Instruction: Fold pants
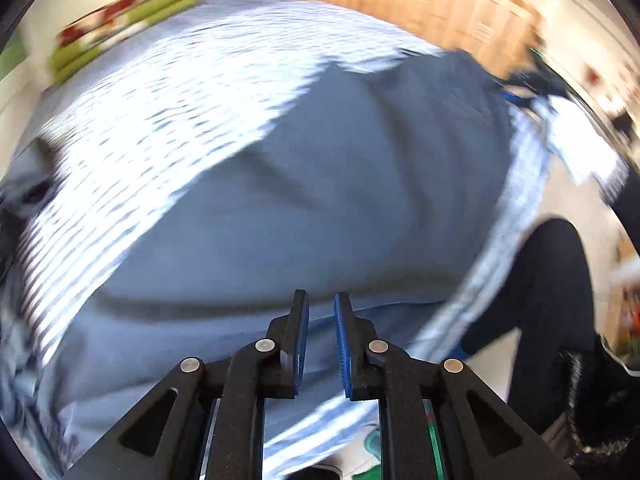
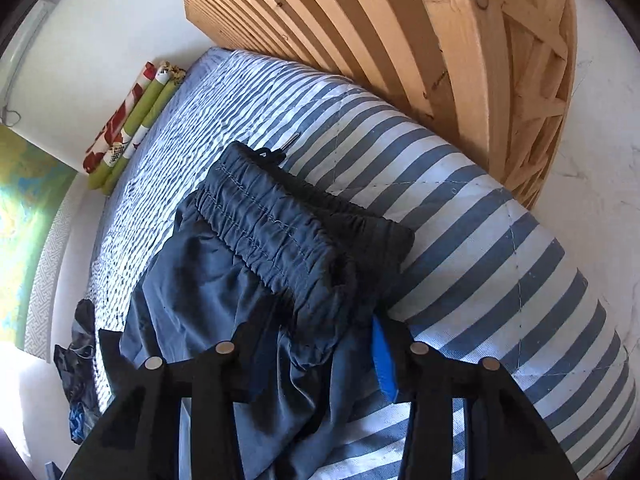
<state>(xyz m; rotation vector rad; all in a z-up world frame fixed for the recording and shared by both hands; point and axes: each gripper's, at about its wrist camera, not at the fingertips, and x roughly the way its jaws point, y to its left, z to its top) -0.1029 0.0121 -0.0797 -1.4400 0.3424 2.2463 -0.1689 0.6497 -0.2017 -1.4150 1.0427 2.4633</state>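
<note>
Blue pads line my left claw [image 1: 322,300], and they stand a narrow gap apart with nothing between them, so that claw is released and empty above the pants [image 1: 328,184]; this view is smeared with blur. From there the grey-blue cloth spreads from 6 o'clock out to 1 o'clock over the striped bed cover [image 1: 168,112], and a dark trouser leg [image 1: 552,312] of the person stands at 4 o'clock beside the bed. My right claw [image 2: 312,332] has pants fabric bunched up between its fingers; the left finger is buried in the folds and only the blue pad [image 2: 384,360] on the right one shows, standing clear of the cloth, so I cannot tell whether that claw is clenched on the fabric. Just beyond it the elastic waistband [image 2: 276,220] lies folded over, running toward 11 o'clock, with the rest of the pants [image 2: 208,300] draped at 8 o'clock. Further off at 10 o'clock sit rolled red and green papers [image 2: 128,128] against the wall, and a slatted wooden frame [image 2: 380,32] leans at 1 o'clock.
</note>
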